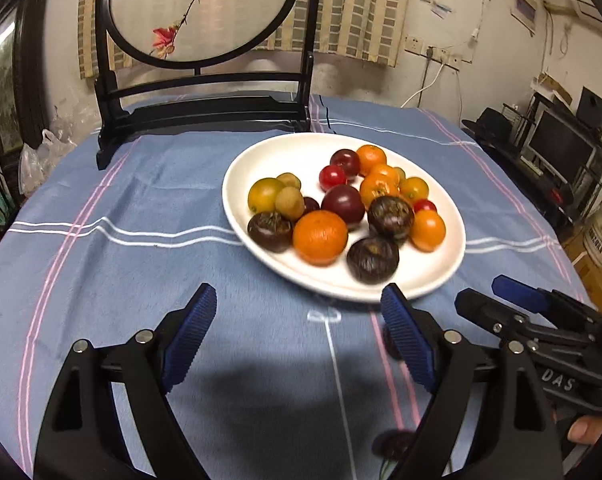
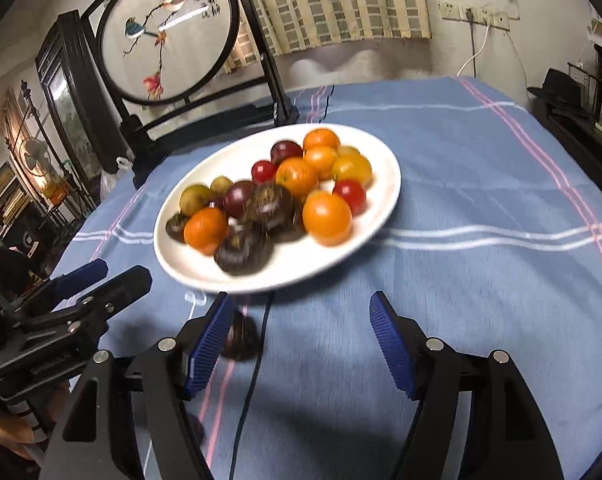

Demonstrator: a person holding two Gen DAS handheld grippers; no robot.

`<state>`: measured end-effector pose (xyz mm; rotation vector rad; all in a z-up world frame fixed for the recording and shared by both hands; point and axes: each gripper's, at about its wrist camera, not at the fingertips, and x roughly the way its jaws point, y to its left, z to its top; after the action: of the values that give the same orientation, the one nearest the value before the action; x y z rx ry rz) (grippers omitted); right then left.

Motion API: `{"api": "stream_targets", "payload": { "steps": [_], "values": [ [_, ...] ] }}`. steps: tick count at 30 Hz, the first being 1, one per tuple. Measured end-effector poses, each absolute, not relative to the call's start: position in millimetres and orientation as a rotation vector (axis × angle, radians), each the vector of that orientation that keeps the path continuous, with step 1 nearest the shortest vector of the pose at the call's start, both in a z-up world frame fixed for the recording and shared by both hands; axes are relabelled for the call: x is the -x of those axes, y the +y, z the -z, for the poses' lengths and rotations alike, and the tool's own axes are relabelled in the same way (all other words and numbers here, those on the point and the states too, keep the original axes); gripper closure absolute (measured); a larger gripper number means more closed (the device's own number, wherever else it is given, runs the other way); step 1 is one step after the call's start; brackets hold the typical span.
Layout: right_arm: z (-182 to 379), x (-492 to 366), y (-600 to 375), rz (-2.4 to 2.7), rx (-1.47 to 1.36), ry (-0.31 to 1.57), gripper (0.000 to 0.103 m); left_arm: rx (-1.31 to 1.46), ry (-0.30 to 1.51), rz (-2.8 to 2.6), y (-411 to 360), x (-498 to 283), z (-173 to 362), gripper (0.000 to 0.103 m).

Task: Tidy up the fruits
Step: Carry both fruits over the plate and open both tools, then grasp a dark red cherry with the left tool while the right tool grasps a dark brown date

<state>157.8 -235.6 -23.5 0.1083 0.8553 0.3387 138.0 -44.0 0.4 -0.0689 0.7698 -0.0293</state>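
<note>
A white plate [image 1: 441, 276] on the blue cloth holds several fruits: oranges [image 1: 320, 236], dark purple-brown round fruits [image 1: 373, 259], red cherry tomatoes [image 1: 332, 177] and yellow-green ones [image 1: 265, 194]. My left gripper [image 1: 297, 294] stands open just short of the plate's near rim, with nothing between its pads. My right gripper [image 2: 300, 300] is open too, in front of the same plate [image 2: 361, 216]. One dark fruit [image 2: 243, 338] lies on the cloth by the right gripper's left finger; another dark fruit [image 1: 397, 442] shows low down, half hidden. Each gripper appears in the other's view: right gripper [image 1: 483, 292], left gripper [image 2: 123, 270].
A round embroidered screen on a dark wooden stand [image 1: 205, 116] sits at the table's back. A thin black cable [image 2: 257, 360] runs over the cloth under the right gripper. The table falls away at the left and right edges. Shelves and a monitor [image 1: 557, 148] stand beyond.
</note>
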Motion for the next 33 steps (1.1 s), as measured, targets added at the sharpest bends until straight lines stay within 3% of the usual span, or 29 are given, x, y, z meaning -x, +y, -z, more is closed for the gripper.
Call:
{"api": "stream_targets", "payload": {
  "steps": [21, 22, 24, 25, 26, 33],
  "values": [
    [34.4, -156.8, -236.9, -0.278, -0.048, 0.875, 0.031, 0.016, 0.921, 0.209, -76.5, -83.5, 32.8, 0.019],
    [34.5, -156.3, -235.6, -0.282, -0.044, 0.875, 0.031, 0.001, 0.926, 0.219, -80.1, -81.4, 34.6, 0.022],
    [34.2, -156.0, -233.1, -0.295, -0.041, 0.875, 0.031, -0.018, 0.955, 0.254, -85.1, -82.5, 40.2, 0.042],
    [34.0, -155.4, -231.9, -0.302, -0.041, 0.875, 0.031, -0.005, 0.973, 0.276, -84.9, -85.3, 42.8, 0.06],
    [34.0, -155.1, -230.6, -0.306, -0.039, 0.875, 0.031, -0.007, 0.959, 0.264, -83.4, -85.5, 41.9, 0.071],
    [39.4, -152.2, -209.9, -0.374, 0.001, 0.912, 0.031, -0.017, 0.934, 0.255, -79.7, -86.3, 40.3, 0.073]
  ]
}}
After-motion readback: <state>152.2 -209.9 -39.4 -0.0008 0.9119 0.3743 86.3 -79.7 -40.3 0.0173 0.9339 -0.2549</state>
